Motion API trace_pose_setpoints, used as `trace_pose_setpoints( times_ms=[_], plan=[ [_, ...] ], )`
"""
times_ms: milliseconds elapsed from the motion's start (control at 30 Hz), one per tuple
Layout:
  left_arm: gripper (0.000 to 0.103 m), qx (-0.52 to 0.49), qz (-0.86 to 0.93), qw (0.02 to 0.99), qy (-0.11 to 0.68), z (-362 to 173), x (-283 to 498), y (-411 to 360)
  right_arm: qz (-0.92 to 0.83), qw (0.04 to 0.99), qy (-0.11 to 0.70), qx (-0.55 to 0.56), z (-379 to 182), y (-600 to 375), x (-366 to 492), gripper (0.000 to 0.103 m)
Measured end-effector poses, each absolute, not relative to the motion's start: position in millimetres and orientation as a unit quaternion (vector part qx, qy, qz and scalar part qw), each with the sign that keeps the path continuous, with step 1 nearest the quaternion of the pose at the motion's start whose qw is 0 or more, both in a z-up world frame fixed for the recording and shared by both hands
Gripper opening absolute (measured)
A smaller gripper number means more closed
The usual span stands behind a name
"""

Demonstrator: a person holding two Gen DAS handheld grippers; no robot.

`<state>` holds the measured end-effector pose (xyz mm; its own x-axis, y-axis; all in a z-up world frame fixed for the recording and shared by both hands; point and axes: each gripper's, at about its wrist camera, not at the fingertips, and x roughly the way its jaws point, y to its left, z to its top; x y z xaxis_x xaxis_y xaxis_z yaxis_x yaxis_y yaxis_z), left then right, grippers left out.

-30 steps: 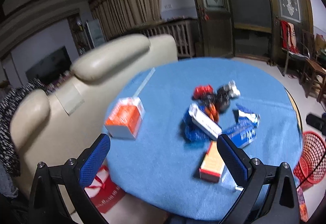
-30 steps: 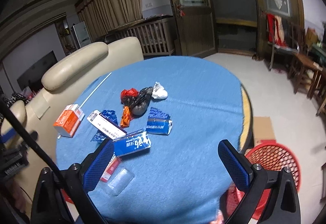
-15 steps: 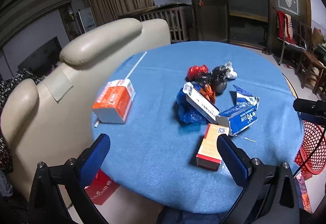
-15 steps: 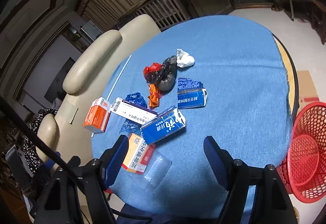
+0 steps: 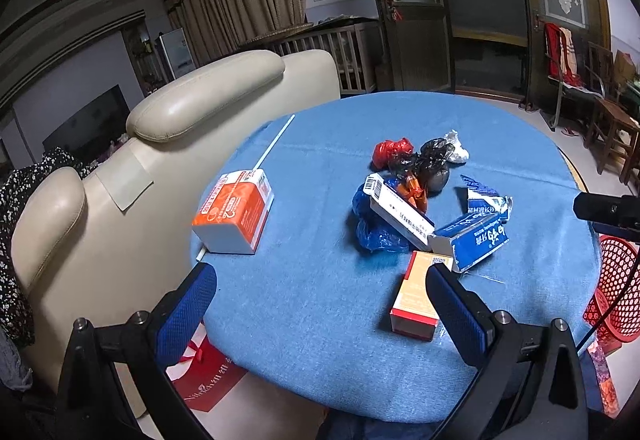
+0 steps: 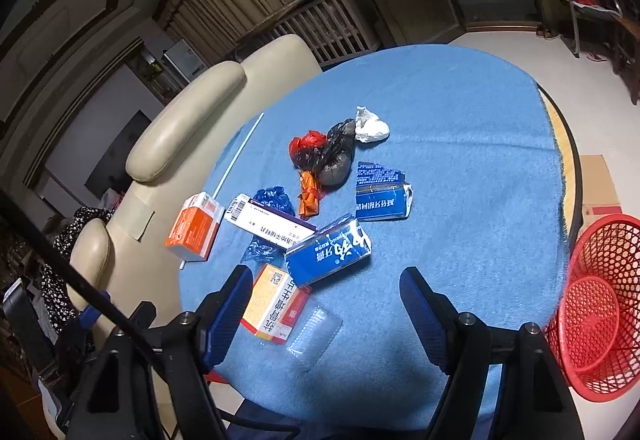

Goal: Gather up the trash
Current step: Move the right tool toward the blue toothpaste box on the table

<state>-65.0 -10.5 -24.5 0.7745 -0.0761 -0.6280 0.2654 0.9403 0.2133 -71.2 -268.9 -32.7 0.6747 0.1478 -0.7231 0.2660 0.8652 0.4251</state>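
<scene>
On table [image 6: 460,111], five boxes [image 6: 328,250], one basket [image 6: 600,304]

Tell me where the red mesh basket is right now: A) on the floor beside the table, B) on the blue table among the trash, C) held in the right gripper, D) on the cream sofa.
A: the red mesh basket stands on the floor, off the edge of the blue table, and holds no trash yet.

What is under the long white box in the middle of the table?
A crumpled blue bag lies under the white box, sticking out on both sides. Whatever else the box covers cannot be seen.
</scene>
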Motion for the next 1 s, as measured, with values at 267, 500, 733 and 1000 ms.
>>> trace_pose_setpoints(
  times_ms=[267,500,733,1000],
  plan=[
    [0.103,0.145,-0.089,0.93,0.326,-28,-64,-9,-0.03,0.878,0.401,0.261,-39,-268,-68,0.079],
    [0.103,0.145,-0.089,0.93,0.326,-28,-65,-10,-0.027,0.875,0.403,0.267,-39,-270,-67,0.079],
    [0.103,0.144,-0.09,0.929,0.328,-30,-64,-11,-0.019,0.87,0.407,0.277,-43,-268,-64,0.079],
    [0.103,0.144,-0.09,0.928,0.332,-33,-60,-10,-0.004,0.86,0.412,0.302,-49,-269,-53,0.079]
  ],
)
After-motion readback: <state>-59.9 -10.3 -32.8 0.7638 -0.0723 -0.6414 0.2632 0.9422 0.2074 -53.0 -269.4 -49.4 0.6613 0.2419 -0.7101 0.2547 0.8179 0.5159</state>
